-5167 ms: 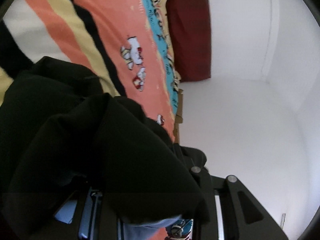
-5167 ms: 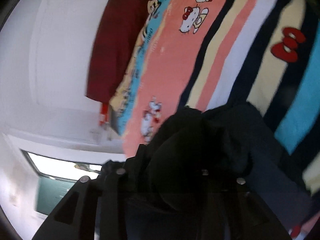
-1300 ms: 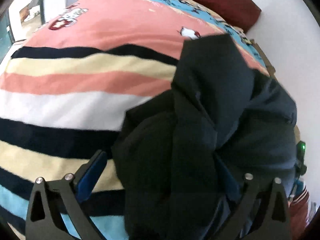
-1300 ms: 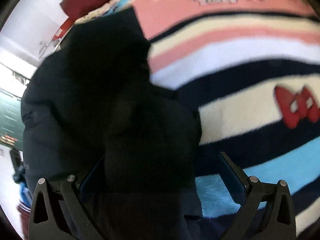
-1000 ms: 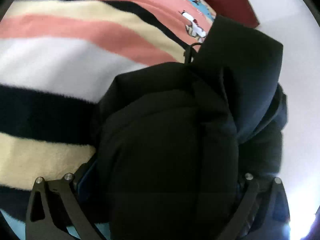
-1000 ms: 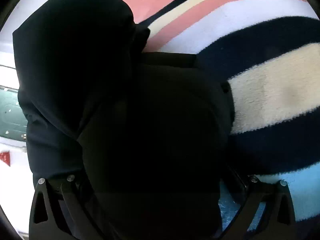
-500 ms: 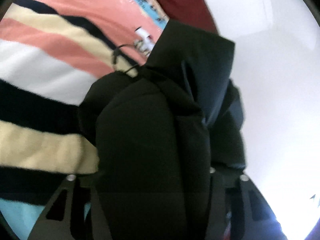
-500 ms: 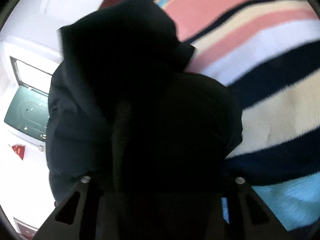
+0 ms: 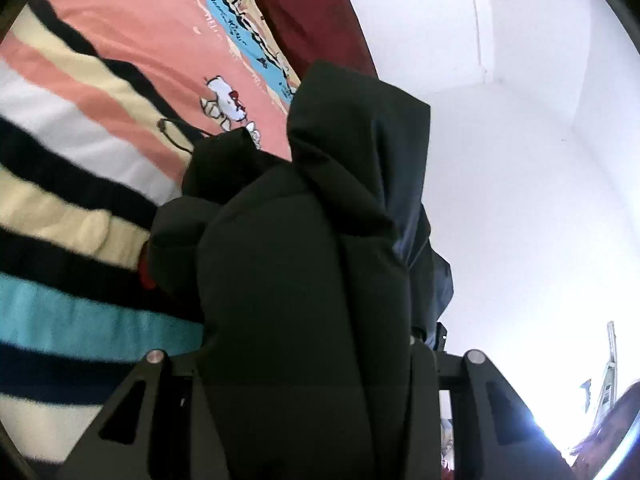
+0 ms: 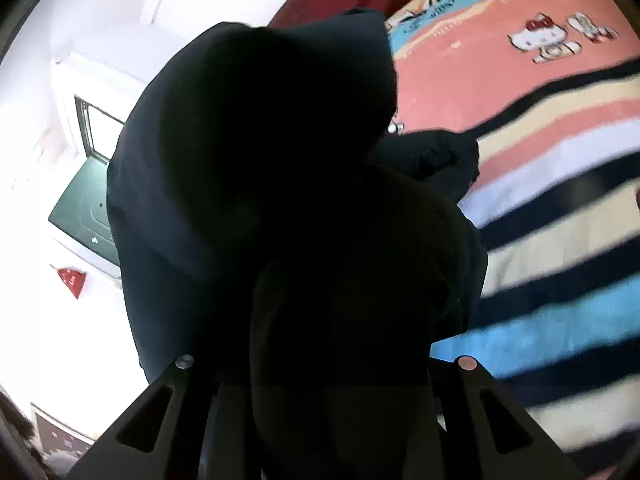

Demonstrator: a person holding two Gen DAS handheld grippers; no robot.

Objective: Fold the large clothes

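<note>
Over the striped blanket, the black jacket is being clamped by the left gripper and right gripper, both closed on fabric.

A bulky black padded jacket fills the middle of both wrist views, near-featureless black in the right one. At left in the left view, a fleece bed blanket shows stripes of salmon, cream, white, navy and turquoise, with white cartoon cats. A dark red pillow lies at top centre against a white wall.
</note>
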